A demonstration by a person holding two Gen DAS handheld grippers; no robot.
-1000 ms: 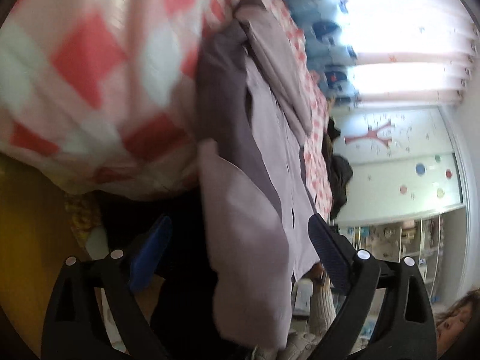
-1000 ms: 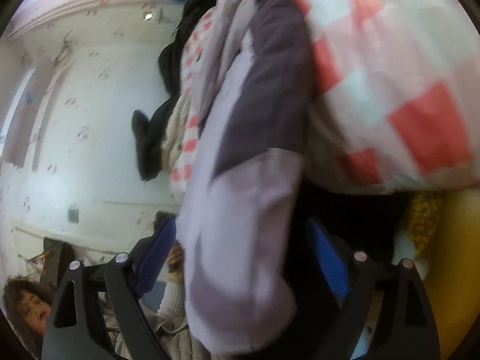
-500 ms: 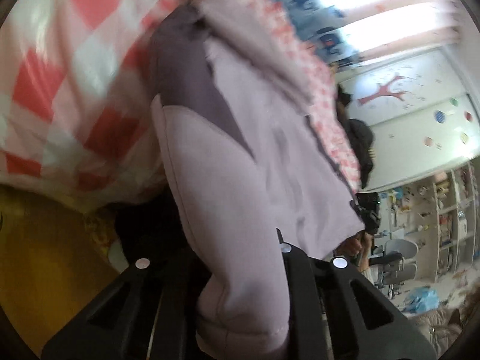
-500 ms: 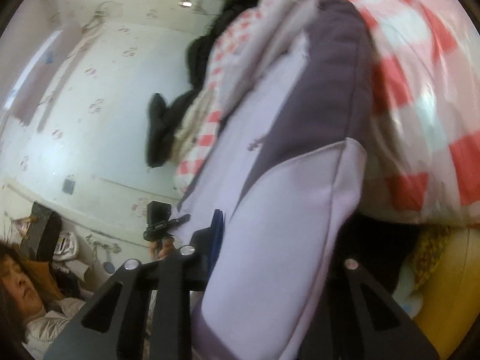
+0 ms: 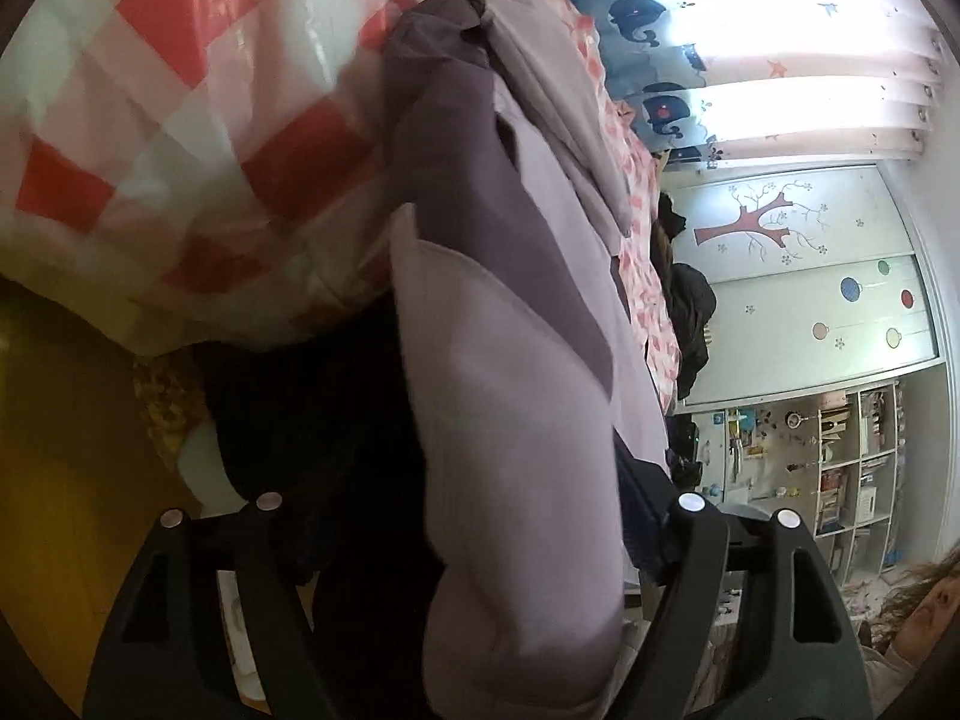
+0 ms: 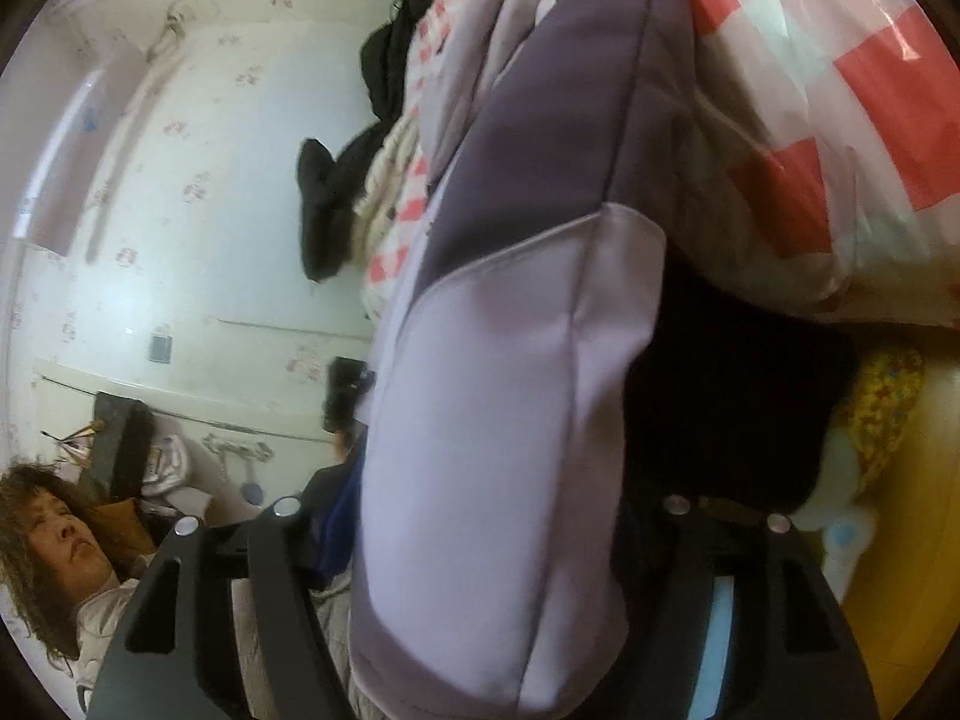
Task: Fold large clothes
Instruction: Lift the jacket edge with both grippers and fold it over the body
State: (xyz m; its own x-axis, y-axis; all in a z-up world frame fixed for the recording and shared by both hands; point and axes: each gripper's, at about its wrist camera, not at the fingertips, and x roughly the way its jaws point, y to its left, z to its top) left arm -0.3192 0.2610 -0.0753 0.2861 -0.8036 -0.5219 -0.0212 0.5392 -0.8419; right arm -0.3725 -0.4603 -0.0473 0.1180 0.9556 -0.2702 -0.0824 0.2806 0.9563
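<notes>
Left wrist view, lilac garment (image 5: 516,480) between left gripper (image 5: 474,546) jaws

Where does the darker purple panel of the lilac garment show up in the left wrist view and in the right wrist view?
Left wrist view: the darker purple panel runs diagonally through upper centre, above the pale lilac sleeve.
Right wrist view: the darker purple panel sits top centre, tapering down toward the left.
Shared landmark: the red-and-white checked cover, upper left in the left view, upper right in the right view.
</notes>
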